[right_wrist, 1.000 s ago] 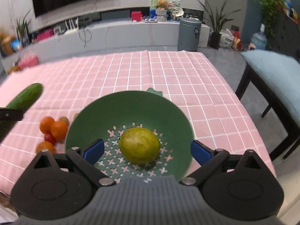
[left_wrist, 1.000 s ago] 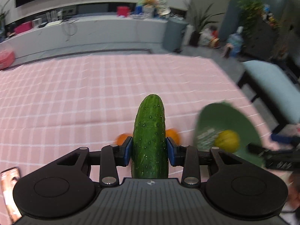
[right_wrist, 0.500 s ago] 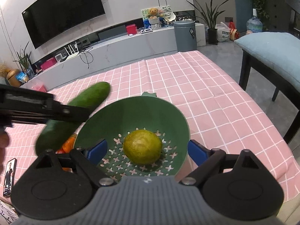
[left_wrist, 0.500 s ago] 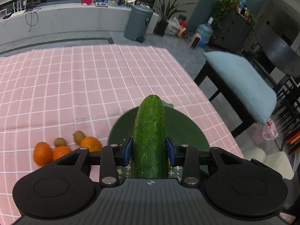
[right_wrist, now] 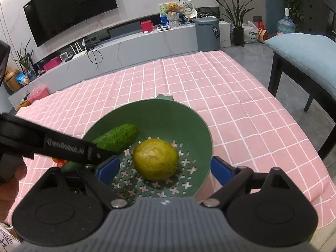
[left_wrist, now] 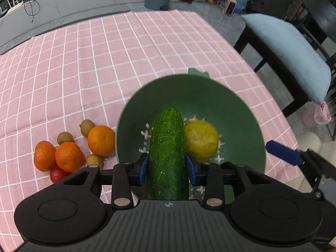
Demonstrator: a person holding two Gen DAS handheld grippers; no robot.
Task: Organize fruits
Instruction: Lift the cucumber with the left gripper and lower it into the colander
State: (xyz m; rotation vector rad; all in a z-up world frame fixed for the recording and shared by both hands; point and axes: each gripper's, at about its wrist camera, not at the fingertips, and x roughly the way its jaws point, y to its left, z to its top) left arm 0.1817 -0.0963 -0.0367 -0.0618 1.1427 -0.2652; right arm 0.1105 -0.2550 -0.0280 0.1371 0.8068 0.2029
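Moved over the bowl (left_wrist: 241, 113), left tool (left_wrist: 167, 168) grips cucumber (left_wrist: 168, 147); right tool (right_wrist: 166, 168) gapes empty.

Ahead of my hand-held gripper, the tabletop (right_wrist: 220, 96) carries a pink checked cloth. Beyond it, a long pale media unit (right_wrist: 130, 50) lines a marbled white wall bearing a dark television (right_wrist: 69, 8). A grey bin (right_wrist: 206, 34) and potted plant (right_wrist: 238, 21) stand ahead-right; a blue-cushioned bench (right_wrist: 304, 56) to my right. Floor grey.
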